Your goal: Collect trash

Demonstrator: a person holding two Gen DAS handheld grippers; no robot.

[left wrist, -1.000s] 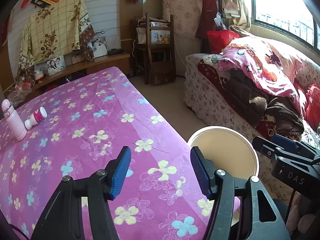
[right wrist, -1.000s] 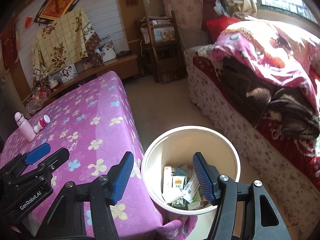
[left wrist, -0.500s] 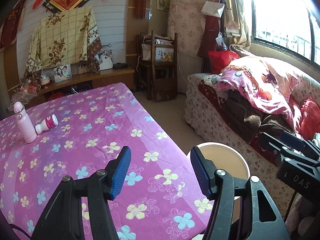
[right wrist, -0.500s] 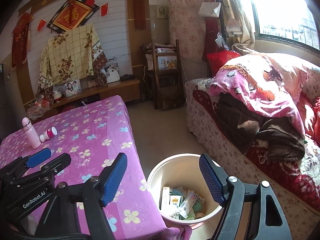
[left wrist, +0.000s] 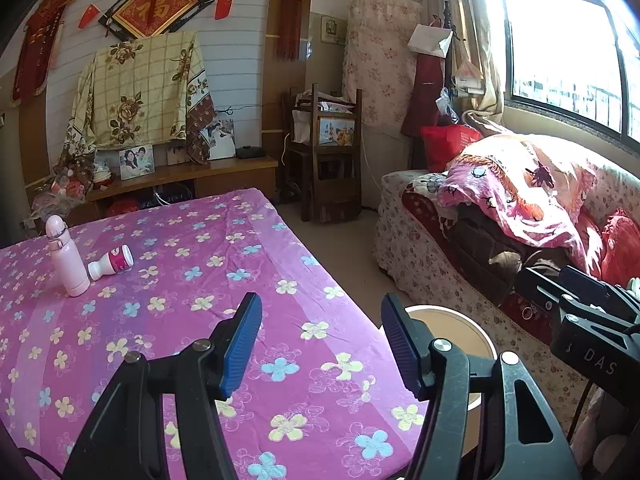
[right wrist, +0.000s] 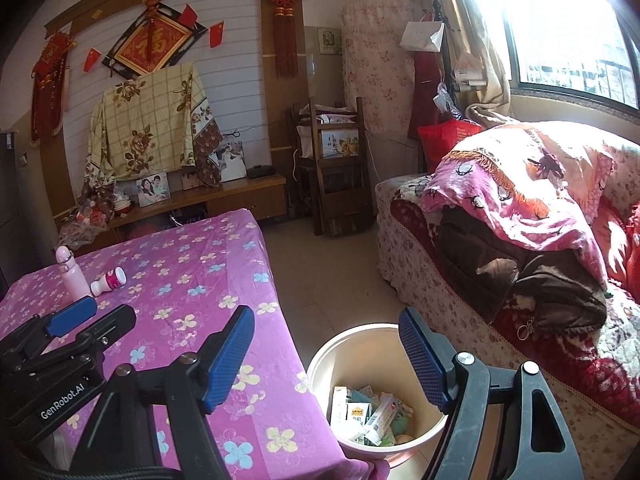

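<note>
On left gripper (right wrist: 70, 320): "GenRobot.AI".

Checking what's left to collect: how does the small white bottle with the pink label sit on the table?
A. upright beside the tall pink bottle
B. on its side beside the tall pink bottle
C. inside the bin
B: the small bottle lies on its side by the pink bottle.
</note>
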